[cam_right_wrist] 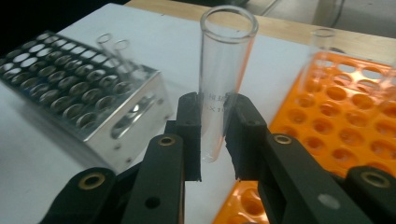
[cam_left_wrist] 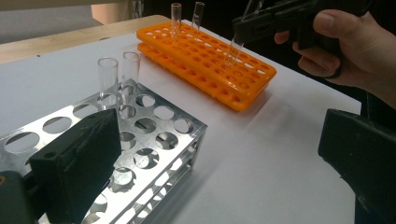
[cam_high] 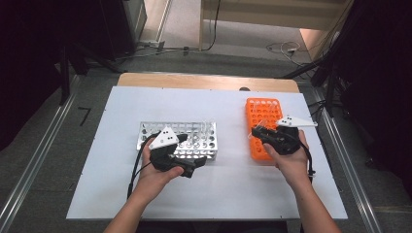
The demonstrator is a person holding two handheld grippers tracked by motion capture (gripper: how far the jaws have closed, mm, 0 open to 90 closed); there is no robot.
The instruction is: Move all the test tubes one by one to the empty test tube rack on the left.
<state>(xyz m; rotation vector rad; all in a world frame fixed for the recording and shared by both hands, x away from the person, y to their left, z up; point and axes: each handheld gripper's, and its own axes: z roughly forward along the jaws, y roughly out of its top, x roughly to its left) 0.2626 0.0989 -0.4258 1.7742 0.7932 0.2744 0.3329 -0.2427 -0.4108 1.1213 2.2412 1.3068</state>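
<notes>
Right claw (cam_right_wrist: 212, 142) is gripping 1 clear glass test tube (cam_right_wrist: 223, 74) above the orange plastic rack (cam_high: 262, 127), probably carrying it toward the metal rack (cam_high: 179, 138), needing hole alignment; left claw (cam_left_wrist: 219, 158) is waiting wide.

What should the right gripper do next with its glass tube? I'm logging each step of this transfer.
Probably carry the tube sideways toward the metal rack. The right gripper is shut on it, its bottom hangs free beside the orange rack, and two tubes already stand in the metal rack, steadied by the left gripper.
</notes>
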